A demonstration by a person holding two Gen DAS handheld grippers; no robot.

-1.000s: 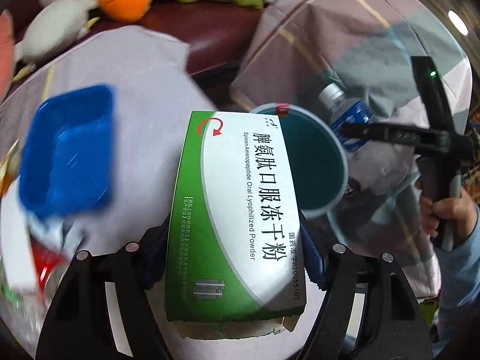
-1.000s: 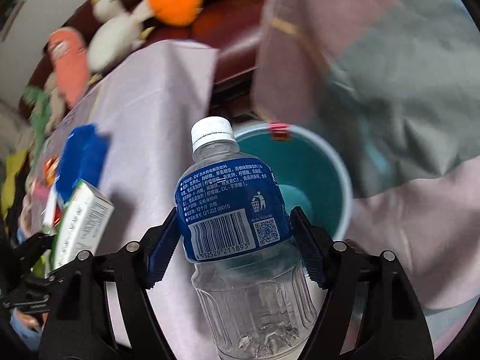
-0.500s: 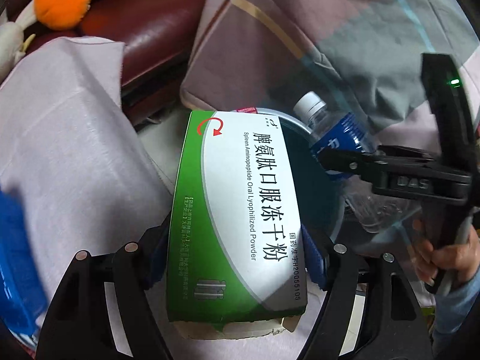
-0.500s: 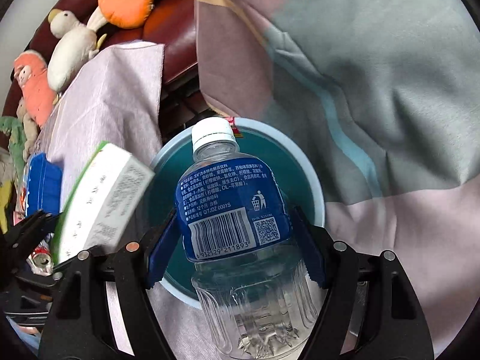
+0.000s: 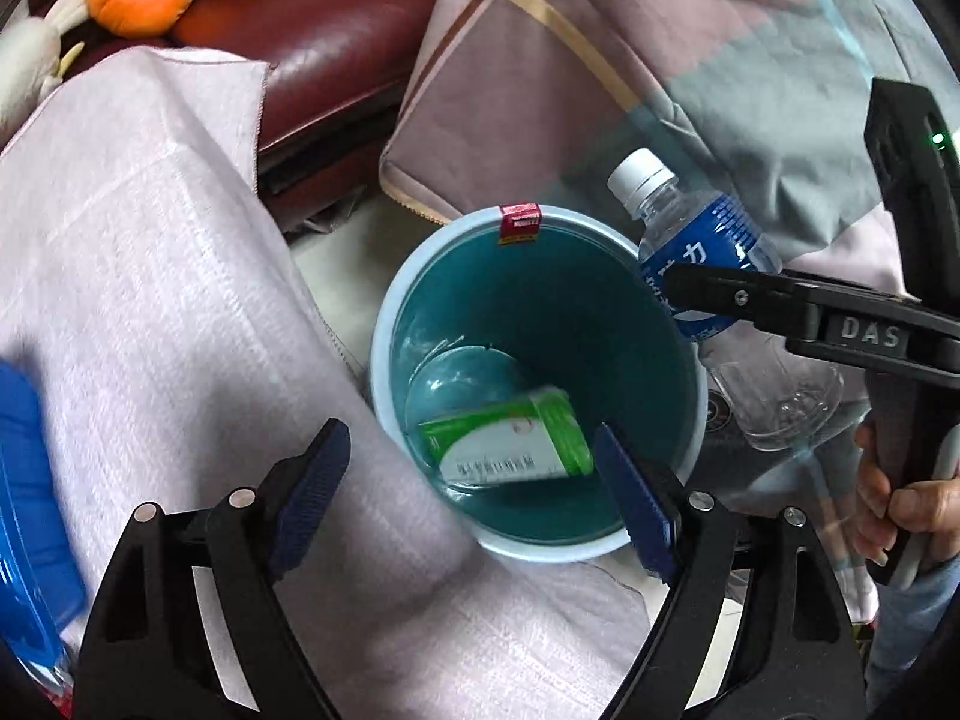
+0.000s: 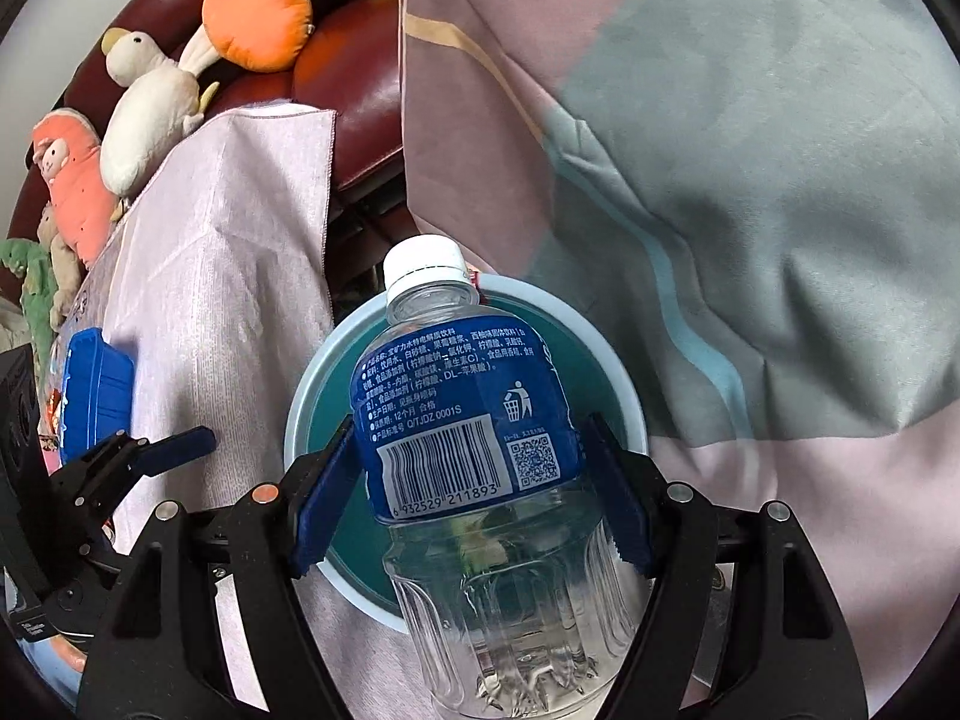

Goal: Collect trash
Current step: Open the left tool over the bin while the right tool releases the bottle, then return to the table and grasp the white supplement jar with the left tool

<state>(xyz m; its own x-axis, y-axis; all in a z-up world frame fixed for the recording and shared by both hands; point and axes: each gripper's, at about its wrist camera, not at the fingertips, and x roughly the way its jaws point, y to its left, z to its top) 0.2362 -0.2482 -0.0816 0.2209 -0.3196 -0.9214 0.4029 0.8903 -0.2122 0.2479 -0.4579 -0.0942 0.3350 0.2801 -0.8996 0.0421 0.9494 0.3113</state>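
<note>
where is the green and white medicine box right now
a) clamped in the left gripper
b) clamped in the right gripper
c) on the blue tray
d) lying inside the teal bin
d: the green and white medicine box lies at the bottom of the teal bin, below the open, empty left gripper; the right gripper grips the plastic bottle.

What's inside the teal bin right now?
A green and white box lies at the bottom of the teal bin. The near inner wall is hidden by the rim.
</note>
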